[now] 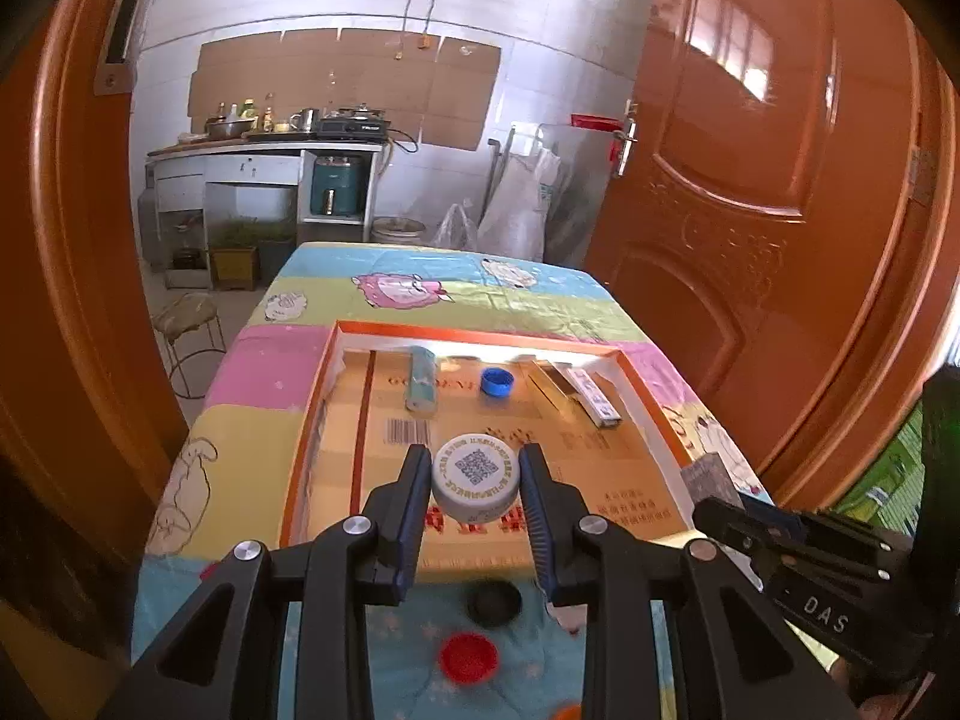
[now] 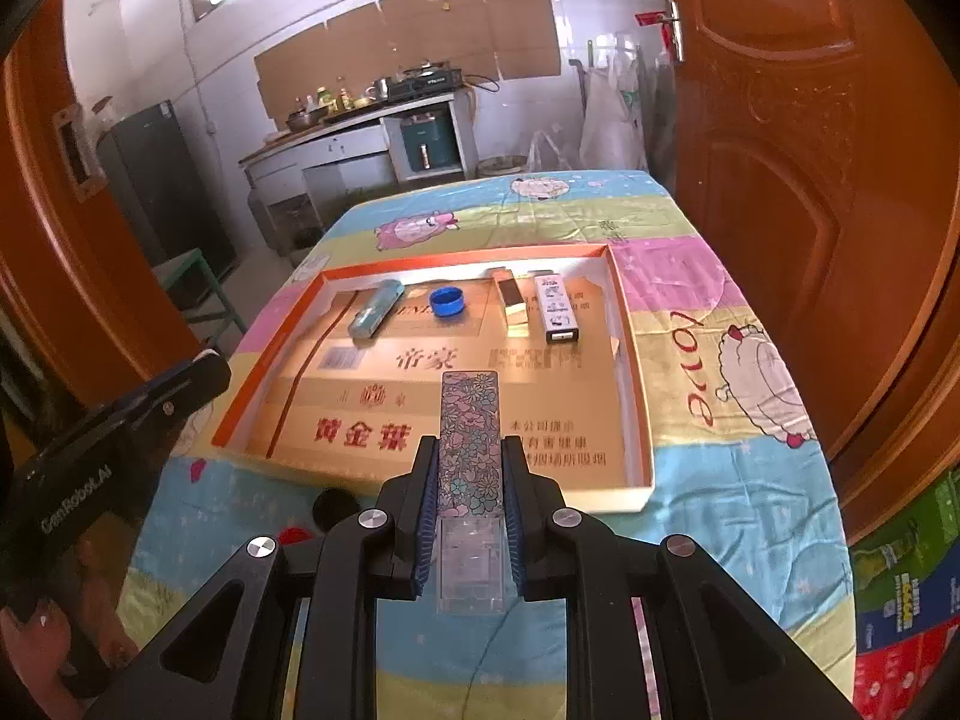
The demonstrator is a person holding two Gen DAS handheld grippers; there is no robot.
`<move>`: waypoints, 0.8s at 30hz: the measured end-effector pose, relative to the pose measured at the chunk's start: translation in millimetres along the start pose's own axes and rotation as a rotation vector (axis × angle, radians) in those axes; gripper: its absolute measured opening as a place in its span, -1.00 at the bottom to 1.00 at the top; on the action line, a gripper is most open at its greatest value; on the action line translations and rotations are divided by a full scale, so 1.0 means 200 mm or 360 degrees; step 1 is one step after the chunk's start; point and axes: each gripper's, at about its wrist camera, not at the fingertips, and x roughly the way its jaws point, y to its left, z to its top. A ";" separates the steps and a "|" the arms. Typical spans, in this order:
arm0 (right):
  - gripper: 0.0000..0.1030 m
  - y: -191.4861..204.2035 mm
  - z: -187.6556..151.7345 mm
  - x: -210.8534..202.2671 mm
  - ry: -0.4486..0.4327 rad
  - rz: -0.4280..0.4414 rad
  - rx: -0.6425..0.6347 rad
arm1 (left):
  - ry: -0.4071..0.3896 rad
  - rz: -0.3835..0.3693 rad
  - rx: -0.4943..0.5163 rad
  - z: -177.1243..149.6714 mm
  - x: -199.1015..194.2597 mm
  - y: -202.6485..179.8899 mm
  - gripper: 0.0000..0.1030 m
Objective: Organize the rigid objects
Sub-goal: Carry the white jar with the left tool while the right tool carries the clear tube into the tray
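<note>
Carrying both loads over the tray's (image 2: 630, 360) near end: our left gripper (image 1: 476, 474) pinches the white QR cap (image 1: 475, 480) by its round sides, our right gripper (image 2: 468, 468) clamps the floral strip (image 2: 470, 438). Cap could squirt out w/ any jolt; the long strip may clip the near rim.

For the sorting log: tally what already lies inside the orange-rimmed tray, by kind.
Bottle caps: 1
Teal tubes: 1
Slim boxes: 2
Total: 4
</note>
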 end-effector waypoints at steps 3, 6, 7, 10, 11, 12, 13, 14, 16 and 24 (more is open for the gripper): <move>-0.61 -0.01 0.04 0.04 0.0012 0.0009 0.0012 | 0.0006 0.0013 -0.0018 0.04 0.05 0.02 -0.41; -0.61 -0.01 0.09 0.09 0.0023 0.0016 0.0013 | 0.0019 0.0023 -0.0034 0.07 0.10 0.04 -0.41; -0.61 -0.01 0.11 0.10 0.0026 0.0018 0.0013 | 0.0026 0.0031 -0.0037 0.08 0.12 0.05 -0.41; -0.61 -0.02 0.14 0.16 0.0043 0.0030 0.0016 | 0.0053 0.0049 -0.0048 0.10 0.17 0.07 -0.41; -0.61 -0.02 0.15 0.17 0.0050 0.0033 0.0017 | 0.0060 0.0057 -0.0050 0.10 0.19 0.08 -0.41; -0.61 -0.02 0.16 0.20 0.0058 0.0038 0.0020 | 0.0065 0.0062 -0.0052 0.11 0.20 0.09 -0.41; -0.61 -0.02 0.16 0.21 0.0064 0.0044 0.0023 | 0.0070 0.0068 -0.0057 0.11 0.22 0.10 -0.41; -0.61 -0.02 0.17 0.24 0.0073 0.0054 0.0028 | 0.0075 0.0073 -0.0060 0.12 0.24 0.10 -0.41; -0.61 -0.02 0.19 0.27 0.0085 0.0062 0.0031 | 0.0085 0.0084 -0.0066 0.13 0.26 0.12 -0.41; -0.61 0.00 0.26 0.41 0.0127 0.0087 0.0024 | 0.0130 0.0122 -0.0097 0.15 0.36 0.18 -0.41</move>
